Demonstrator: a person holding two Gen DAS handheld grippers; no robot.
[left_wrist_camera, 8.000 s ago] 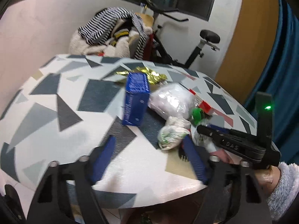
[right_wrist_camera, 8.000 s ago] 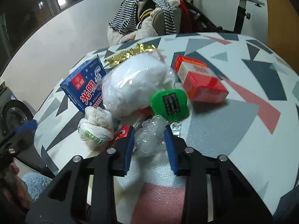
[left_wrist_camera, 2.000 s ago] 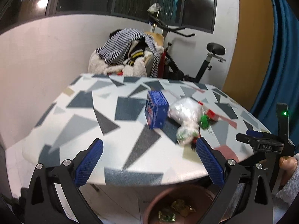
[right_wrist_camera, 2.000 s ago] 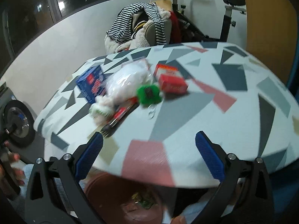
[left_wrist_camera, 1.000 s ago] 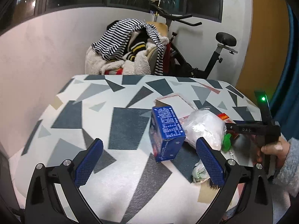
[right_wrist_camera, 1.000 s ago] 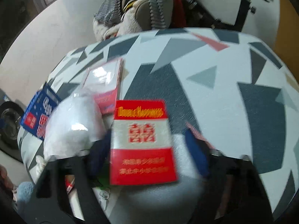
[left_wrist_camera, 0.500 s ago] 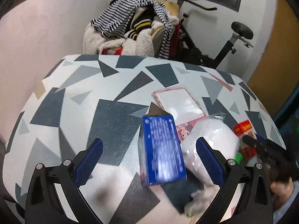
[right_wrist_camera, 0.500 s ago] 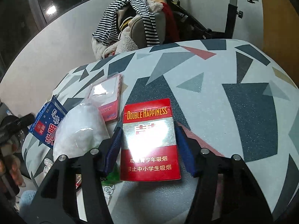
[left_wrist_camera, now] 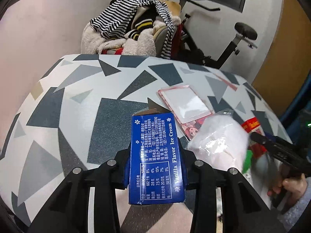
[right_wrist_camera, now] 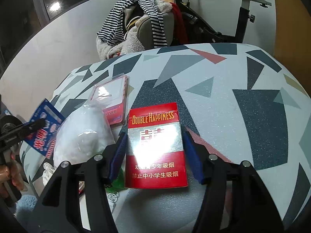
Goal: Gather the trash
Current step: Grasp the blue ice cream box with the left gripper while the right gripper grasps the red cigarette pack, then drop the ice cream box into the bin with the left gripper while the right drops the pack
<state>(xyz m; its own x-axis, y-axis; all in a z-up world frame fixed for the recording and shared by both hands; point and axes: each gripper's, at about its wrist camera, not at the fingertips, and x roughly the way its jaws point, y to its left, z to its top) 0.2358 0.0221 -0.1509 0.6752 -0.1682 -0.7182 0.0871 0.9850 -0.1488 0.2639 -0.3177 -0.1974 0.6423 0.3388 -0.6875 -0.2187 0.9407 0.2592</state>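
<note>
We hold the left gripper point(left_wrist_camera: 155, 167) over the near part of a round table point(left_wrist_camera: 81, 101) patterned with grey, dark blue and white triangles. Its jaws have just been closing and now clamp a blue ice cream carton point(left_wrist_camera: 156, 158) by its two long sides. The carton's end flap stands open at the far end. We read "Vanilla Flavor Ice Cream" and a nutrition panel on the upper face.

The right gripper point(right_wrist_camera: 154, 151) has its blue pads pressed against both long edges of a red cigarette pack point(right_wrist_camera: 155, 145) printed "Double Happiness". The pack lies flat between the jaws, face up.

Just left of the pack, in the right wrist view, sits a clear plastic bag stuffed with something white point(right_wrist_camera: 83, 134). Beyond it, a pink-edged clear plastic case point(right_wrist_camera: 112, 99) lies flat on the table. A green item point(right_wrist_camera: 116, 180) shows under the gripper's left finger, too hidden to name. Crumpled white plastic point(right_wrist_camera: 47, 171) sits at the table's near left edge.

At the far left of that view we see the left hand point(right_wrist_camera: 9, 172), with a pale blue fluffy sleeve point(right_wrist_camera: 25, 205) below it.

Behind the table, a chair heaped with clothes point(left_wrist_camera: 132, 33), including a black-and-white striped top, stands against a white wall. An exercise bike point(left_wrist_camera: 223, 46) is beside it.
</note>
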